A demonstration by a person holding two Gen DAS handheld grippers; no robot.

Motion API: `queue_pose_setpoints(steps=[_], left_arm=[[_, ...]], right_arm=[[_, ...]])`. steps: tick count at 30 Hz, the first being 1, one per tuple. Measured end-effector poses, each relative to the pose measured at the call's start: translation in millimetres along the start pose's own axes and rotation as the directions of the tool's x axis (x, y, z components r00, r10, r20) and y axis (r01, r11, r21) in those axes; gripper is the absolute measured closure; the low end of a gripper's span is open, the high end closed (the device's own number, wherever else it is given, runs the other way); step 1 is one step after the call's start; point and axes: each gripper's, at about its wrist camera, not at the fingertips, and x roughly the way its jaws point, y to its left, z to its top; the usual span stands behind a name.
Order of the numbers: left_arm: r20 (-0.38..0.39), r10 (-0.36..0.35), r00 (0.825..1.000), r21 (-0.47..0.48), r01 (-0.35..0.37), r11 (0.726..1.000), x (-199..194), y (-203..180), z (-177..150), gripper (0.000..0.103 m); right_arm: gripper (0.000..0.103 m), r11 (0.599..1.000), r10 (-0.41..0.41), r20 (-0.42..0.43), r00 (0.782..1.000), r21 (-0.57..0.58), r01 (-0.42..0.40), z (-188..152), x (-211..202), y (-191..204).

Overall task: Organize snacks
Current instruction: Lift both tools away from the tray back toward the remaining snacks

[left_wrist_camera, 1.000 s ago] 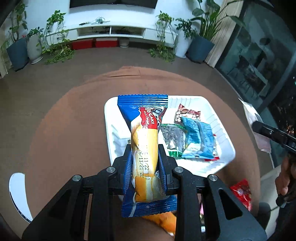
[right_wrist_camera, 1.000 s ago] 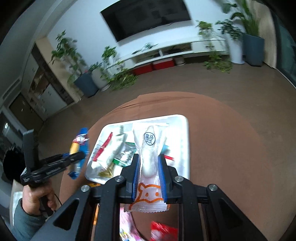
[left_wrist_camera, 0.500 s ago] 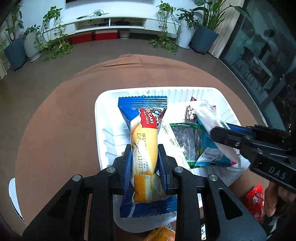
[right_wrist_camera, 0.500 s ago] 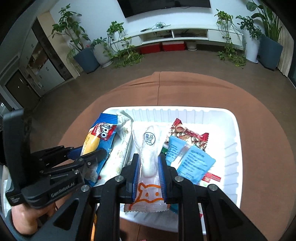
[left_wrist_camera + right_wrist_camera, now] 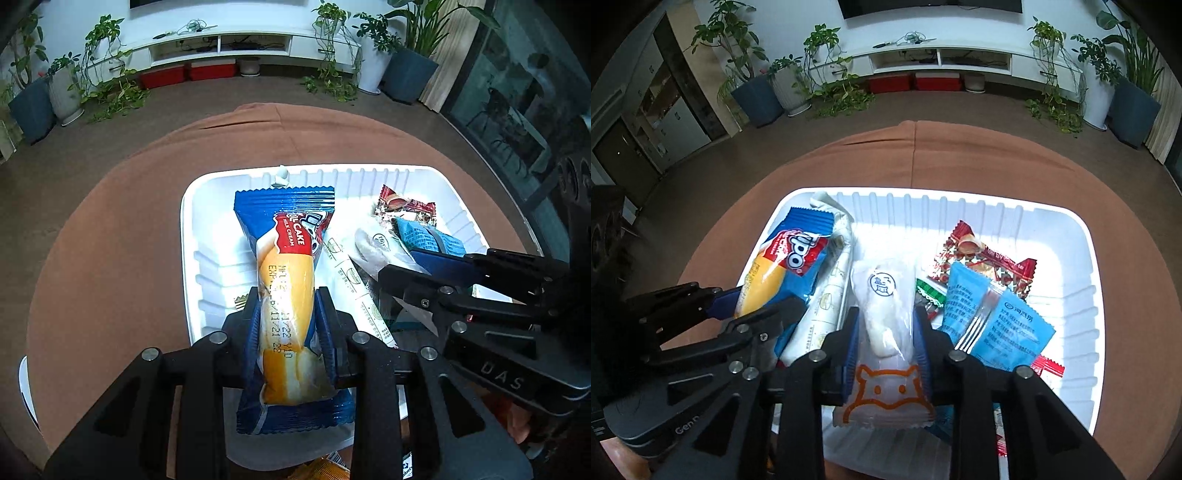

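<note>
Two crinkly packs lie lengthwise toward the ribbed white tray's point(image 5: 1086, 258) far edge: left gripper point(image 5: 288, 314) loosening around the blue cake wrapper point(image 5: 284, 258), right gripper point(image 5: 886, 325) loosening around the clear pouch point(image 5: 886, 306).

Home living room: wall-mounted black television point(image 5: 931, 5), long white media shelf point(image 5: 938, 59), potted green plants point(image 5: 827, 55), brown carpet floor point(image 5: 960, 107).

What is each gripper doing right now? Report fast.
Left gripper: jaws opening, blue cake packet between them.
Right gripper: jaws opening, clear white snack packet between them.
</note>
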Motion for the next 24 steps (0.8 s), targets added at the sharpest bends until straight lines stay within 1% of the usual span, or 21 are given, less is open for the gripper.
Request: queue_pose_setpoints(steps=[3,7,8,10,11,12,13,14,15,16,17,18,19,20,21,22,23,24], left_arm=[[0.004,0.000,1.000,-0.001,0.000,1.000,-3,0,-2,0.076],[0.011,0.005,1.000,0.003,-0.005,1.000,-9,-2,-4,0.076],[0.018,0.007,1.000,0.004,-0.007,1.000,-13,-2,-5,0.074],[0.039,0.006,0.999,0.008,-0.007,1.000,-22,-4,-7,0.064],[0.054,0.007,0.999,0.009,-0.007,1.000,-28,-5,-8,0.052],[0.075,0.008,0.997,0.007,-0.009,1.000,-36,-5,-9,0.042],[0.096,0.007,0.995,0.005,-0.007,1.000,-45,-6,-10,0.039],[0.114,0.004,0.993,0.002,-0.004,1.000,-53,-6,-12,0.031],[0.136,0.003,0.991,-0.004,-0.002,1.000,-62,-7,-14,0.021],[0.148,0.004,0.989,-0.007,-0.003,1.000,-69,-7,-16,0.015],[0.161,0.003,0.987,-0.004,-0.002,1.000,-77,-9,-21,0.004],[0.171,0.000,0.985,0.009,-0.001,1.000,-84,-12,-27,0.000],[0.180,0.000,0.984,0.022,-0.004,1.000,-88,-14,-31,0.000],[0.193,0.014,0.981,0.048,-0.023,0.999,-95,-19,-38,0.000],[0.202,0.032,0.979,0.075,-0.048,0.996,-100,-25,-45,0.000],[0.220,0.051,0.974,0.098,-0.074,0.992,-105,-31,-54,0.000],[0.253,0.059,0.966,0.114,-0.090,0.989,-114,-36,-67,0.000],[0.269,0.057,0.962,0.119,-0.092,0.989,-119,-37,-74,0.000]], right_arm=[[0.073,1.000,-0.007,0.004,1.000,-0.008,0.007,-1,-2,-1],[0.068,1.000,-0.011,0.023,1.000,-0.010,0.011,-2,-9,-3],[0.067,1.000,-0.010,0.029,1.000,-0.010,0.010,-2,-12,-3],[0.058,1.000,-0.010,0.047,0.999,-0.012,0.011,-1,-21,-4],[0.056,1.000,-0.007,0.061,0.998,-0.015,0.008,-1,-29,-4],[0.051,1.000,-0.005,0.069,0.998,-0.017,0.006,-1,-34,-3],[0.047,1.000,0.000,0.082,0.997,-0.020,0.002,-1,-41,-4],[0.046,1.000,0.007,0.100,0.995,-0.022,-0.005,-3,-53,-5],[0.042,1.000,0.012,0.112,0.994,-0.022,-0.009,-3,-60,-5],[0.037,1.000,0.022,0.130,0.991,-0.022,-0.019,-5,-71,-6],[0.035,0.999,0.036,0.157,0.987,-0.018,-0.034,-9,-84,-10],[0.032,0.999,0.049,0.176,0.983,-0.011,-0.048,-12,-95,-13],[0.028,0.998,0.068,0.197,0.978,-0.004,-0.069,-17,-106,-17],[0.026,0.996,0.083,0.216,0.973,0.003,-0.085,-22,-115,-20],[0.020,0.995,0.097,0.245,0.965,0.013,-0.104,-30,-127,-24],[0.015,0.993,0.104,0.262,0.959,0.019,-0.113,-35,-135,-27],[0.013,0.991,0.119,0.286,0.951,0.027,-0.132,-44,-145,-31],[0.009,0.987,0.141,0.305,0.942,0.033,-0.158,-54,-155,-36]])
